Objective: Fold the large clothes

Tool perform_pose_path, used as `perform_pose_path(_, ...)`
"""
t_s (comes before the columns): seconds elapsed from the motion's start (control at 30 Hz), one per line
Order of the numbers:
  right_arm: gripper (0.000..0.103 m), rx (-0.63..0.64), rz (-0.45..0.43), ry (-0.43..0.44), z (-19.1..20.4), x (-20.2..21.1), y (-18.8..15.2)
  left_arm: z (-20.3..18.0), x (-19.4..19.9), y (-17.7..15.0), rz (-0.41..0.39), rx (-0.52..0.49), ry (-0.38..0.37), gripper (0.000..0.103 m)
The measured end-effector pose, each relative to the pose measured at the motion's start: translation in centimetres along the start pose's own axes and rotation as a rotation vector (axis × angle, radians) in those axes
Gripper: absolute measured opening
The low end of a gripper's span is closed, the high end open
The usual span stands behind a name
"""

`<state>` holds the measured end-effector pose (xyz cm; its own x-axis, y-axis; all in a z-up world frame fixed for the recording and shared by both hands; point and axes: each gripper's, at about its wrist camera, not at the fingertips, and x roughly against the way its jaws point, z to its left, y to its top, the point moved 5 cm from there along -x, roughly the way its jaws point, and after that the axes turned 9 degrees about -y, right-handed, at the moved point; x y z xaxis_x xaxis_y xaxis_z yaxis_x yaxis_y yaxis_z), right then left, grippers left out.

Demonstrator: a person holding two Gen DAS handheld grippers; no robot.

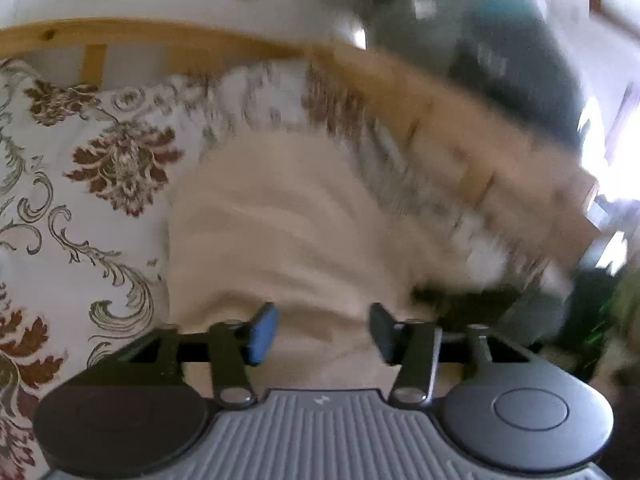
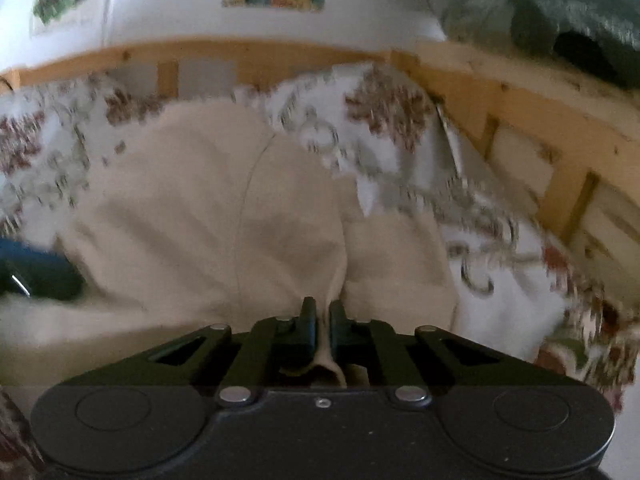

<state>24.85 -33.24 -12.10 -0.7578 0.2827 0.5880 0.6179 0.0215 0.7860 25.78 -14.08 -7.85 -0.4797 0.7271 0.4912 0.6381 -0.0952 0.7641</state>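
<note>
Nearest, my right gripper [image 2: 322, 320] is clenched on a pinched ridge of the cream garment [image 2: 208, 208], while my left gripper [image 1: 320, 330] stands released above the same cloth, nothing between its pads. Beyond them the garment lies rumpled on the floral bedspread [image 1: 80, 184], creased and uneven, so I judge the folding barely begun, most folds remaining. Farthest, the wooden bed rail [image 2: 248, 60] borders it.

Floral-sheeted bed [image 1: 80, 184], apparently cream garment [image 2: 192, 200]
</note>
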Motion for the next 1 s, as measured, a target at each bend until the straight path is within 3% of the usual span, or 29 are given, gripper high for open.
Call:
perform_pose_path(0.1, 0.005, 0.0, 0.019, -0.017, -0.2, 0.6, -0.3, 1.5, 2.1, -0.1, -0.058, 0.035, 0.05, 0.068)
perform_pose_path(0.17, 0.006, 0.025, 0.033, -0.019, 0.1, 0.6, -0.6, 3.2, 1.9, -0.8, -0.008, 0.074, 0.095, 0.067)
perform_pose_path(0.23, 0.007, -0.012, 0.012, -0.002, -0.3, 0.7, -0.4, 4.6, 1.0, -1.8, 0.067, 0.12, 0.116, 0.066)
perform_pose_path(0.27, 0.008, -0.044, -0.005, -0.001, -0.7, 1.0, -0.1, 5.2, 0.8, -2.0, 0.067, 0.147, 0.112, 0.066)
perform_pose_path(0.33, 0.018, -0.101, -0.068, -0.001, -1.5, 1.9, 0.8, 5.7, 0.5, -2.2, 0.061, 0.191, 0.094, 0.066)
perform_pose_path(0.43, 0.039, -0.14, -0.168, 0.035, -2.5, 2.1, 2.9, 5.5, 0.0, -2.2, 0.08, 0.161, 0.102, 0.068)
perform_pose_path(0.47, 0.042, -0.17, -0.186, 0.077, -2.8, 1.7, 3.7, 5.5, -0.2, -2.1, 0.086, 0.149, 0.104, 0.068)
perform_pose_path(0.5, 0.042, -0.215, -0.185, 0.134, -3.2, 0.9, 4.3, 5.5, -0.3, -2.1, 0.092, 0.144, 0.104, 0.069)
perform_pose_path(0.57, 0.058, -0.303, -0.119, 0.254, -3.4, -1.5, 5.2, 5.6, -0.3, -2.1, 0.098, 0.139, 0.102, 0.069)
perform_pose_path(0.67, 0.065, -0.357, 0.004, 0.334, -2.7, -4.9, 4.9, 5.5, -0.5, -2.1, 0.101, 0.133, 0.105, 0.069)
perform_pose_path(0.7, 0.064, -0.373, 0.037, 0.345, -2.4, -5.8, 4.3, 5.5, -0.5, -2.1, 0.101, 0.131, 0.108, 0.069)
perform_pose_path(0.73, 0.053, -0.378, 0.056, 0.355, -2.1, -6.1, 3.8, 5.4, -0.6, -2.1, 0.101, 0.129, 0.11, 0.07)
perform_pose_path(0.77, 0.025, -0.368, 0.066, 0.361, -1.6, -6.2, 3.5, 5.4, -0.6, -2.1, 0.1, 0.13, 0.113, 0.07)
perform_pose_path(0.83, 0.004, -0.299, 0.014, 0.317, -0.9, -4.9, 3.8, 5.3, -0.6, -2.1, 0.097, 0.135, 0.121, 0.07)
perform_pose_path(0.93, 0.0, -0.143, -0.095, 0.148, -0.9, -1.6, 4.8, 5.0, -0.5, -1.7, 0.098, 0.121, 0.119, 0.07)
perform_pose_path(1.0, 0.0, -0.095, -0.116, 0.09, -1.1, -1.1, 4.5, 4.5, -0.6, -1.6, 0.096, 0.098, 0.116, 0.07)
